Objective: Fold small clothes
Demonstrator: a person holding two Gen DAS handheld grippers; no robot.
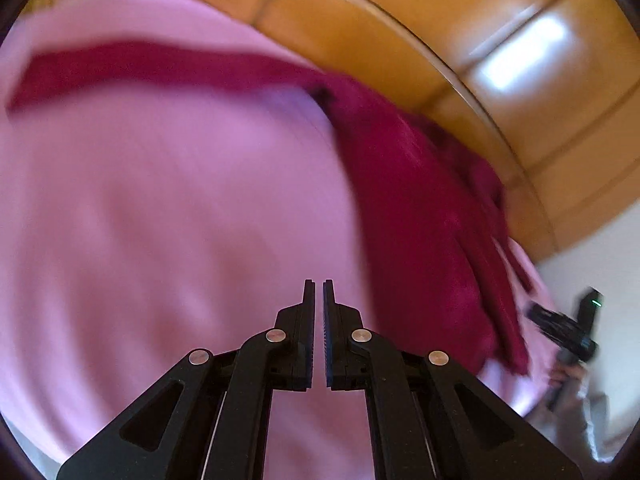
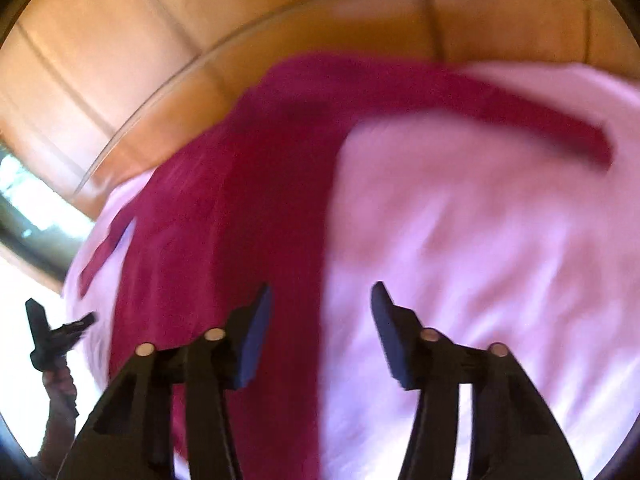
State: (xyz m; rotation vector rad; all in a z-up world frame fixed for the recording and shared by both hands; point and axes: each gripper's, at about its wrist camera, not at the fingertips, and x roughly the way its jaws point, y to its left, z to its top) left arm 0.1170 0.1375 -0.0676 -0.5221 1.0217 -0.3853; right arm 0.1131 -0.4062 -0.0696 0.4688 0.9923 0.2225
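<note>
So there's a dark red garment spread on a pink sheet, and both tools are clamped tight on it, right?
Not quite. The dark red garment does lie on the pink sheet, but neither tool grips it. The right wrist view shows the right tool with its jaws apart, nothing between them; the left wrist view shows the left tool shut on nothing.

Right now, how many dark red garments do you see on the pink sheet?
1. The dark red garment lies spread on the pink sheet near the wooden headboard, one sleeve stretched sideways. The blur could hide a second layer.

A garment lies on a bedsheet before a headboard.
</note>
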